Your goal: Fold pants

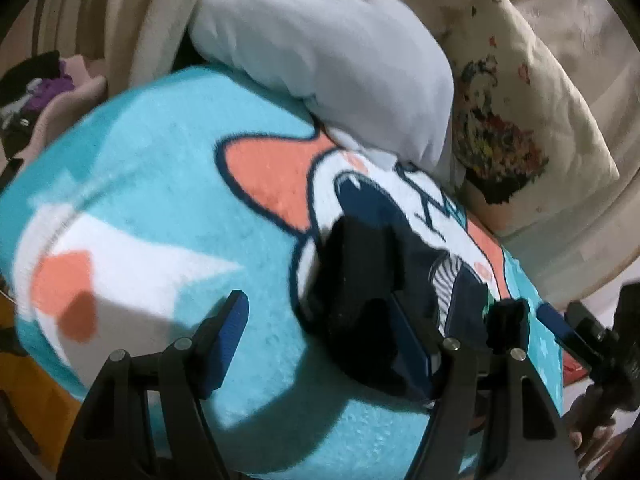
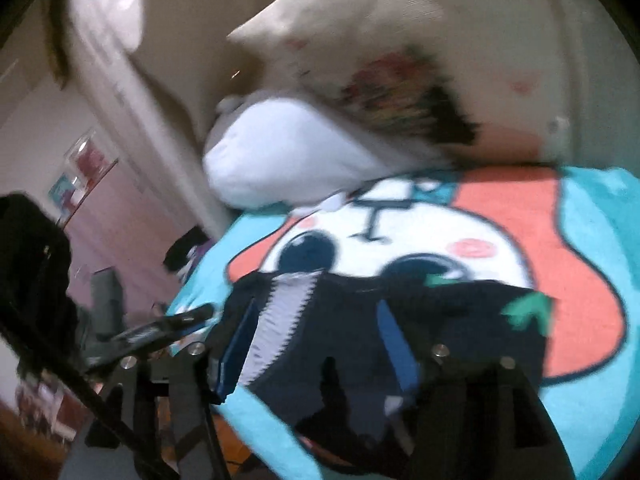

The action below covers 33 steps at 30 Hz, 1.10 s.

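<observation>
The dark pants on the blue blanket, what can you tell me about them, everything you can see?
The pants are dark navy to black soft cloth with a white zigzag stripe and small green marks. They lie bunched, not spread flat, on the fleecy turquoise cartoon blanket on the bed. The right gripper has its open blue-padded fingers either side of them; whether the pads press the cloth is unclear. The left gripper stands open beside them.

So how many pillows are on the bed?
2. The white pillow lies at the blanket's top edge; the printed pillow leans right beside it. More may be hidden outside the view.
</observation>
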Motion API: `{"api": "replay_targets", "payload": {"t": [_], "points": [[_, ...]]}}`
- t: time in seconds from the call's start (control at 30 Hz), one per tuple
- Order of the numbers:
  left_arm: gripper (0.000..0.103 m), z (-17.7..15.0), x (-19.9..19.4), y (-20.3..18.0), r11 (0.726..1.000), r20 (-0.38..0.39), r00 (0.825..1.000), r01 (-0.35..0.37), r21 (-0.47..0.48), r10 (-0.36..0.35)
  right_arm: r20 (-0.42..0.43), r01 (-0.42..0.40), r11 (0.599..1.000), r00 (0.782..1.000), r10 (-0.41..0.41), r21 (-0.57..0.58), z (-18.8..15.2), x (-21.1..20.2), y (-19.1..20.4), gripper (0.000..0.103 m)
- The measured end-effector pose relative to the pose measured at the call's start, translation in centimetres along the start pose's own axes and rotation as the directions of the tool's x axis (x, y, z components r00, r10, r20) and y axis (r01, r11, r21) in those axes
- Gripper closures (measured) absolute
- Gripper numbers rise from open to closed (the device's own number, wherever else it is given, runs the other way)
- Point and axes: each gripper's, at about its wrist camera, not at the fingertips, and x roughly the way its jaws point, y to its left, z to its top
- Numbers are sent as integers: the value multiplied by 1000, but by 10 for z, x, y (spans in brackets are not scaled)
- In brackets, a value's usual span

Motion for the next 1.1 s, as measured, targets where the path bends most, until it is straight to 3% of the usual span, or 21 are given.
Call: {"api": "replay_targets", "payload": {"t": [0.07, 0.2, 0.37, 0.53, 0.6, 0.67, 0.73, 0.83, 0.93, 1.0, 1.03, 1.07, 1.1], "points": [[28, -5, 3, 2, 1000, -2, 1000, 11, -6, -11, -63, -30, 999, 998, 29, -13, 5, 22, 12, 36], [28, -11, 1, -2, 999, 28, 1000, 4, 46, -6, -185, -86, 995, 980, 74, -59, 18, 70, 41, 35], [27, -16, 1, -5, 998, 40, 999, 16, 55, -18, -373, -52, 990, 928, 1, -128, 31, 135, 70, 31], [23, -20, 1, -8, 998, 55, 998, 33, 54, -36, -503, 41, 975, 851, -148, -217, 35, 191, 88, 31], [23, -22, 1, -9, 997, 57, 997, 55, 48, -58, -552, 66, 960, 806, -213, -273, 33, 210, 95, 24], [23, -23, 0, -8, 997, 64, 995, 72, 41, -75, -600, 95, 935, 743, -296, -343, 28, 230, 99, 23], [23, -25, -1, -6, 996, 75, 993, 88, 34, -90, -625, 112, 914, 697, -352, -390, 24, 244, 101, 20], [22, -27, -1, -5, 994, 83, 991, 106, 24, -108, -636, 133, 883, 647, -421, -450, 21, 259, 107, 14], [22, -27, 1, -6, 992, 97, 987, 126, 14, -126, -596, 168, 840, 634, -492, -516, 18, 265, 115, 20], [23, -26, 3, -8, 992, 96, 988, 121, 22, -122, -569, 176, 832, 655, -498, -526, 21, 256, 116, 44], [33, -26, 4, -11, 992, 93, 987, 125, 32, -128, -564, 178, 835, 662, -494, -521, 23, 253, 114, 51], [55, -26, 6, -14, 988, 75, 986, 147, 39, -149, -563, 175, 843, 673, -479, -508, 26, 246, 110, 62], [65, -25, 11, -19, 981, 33, 981, 188, 49, -190, -560, 169, 861, 696, -449, -480, 31, 237, 105, 68]]}}
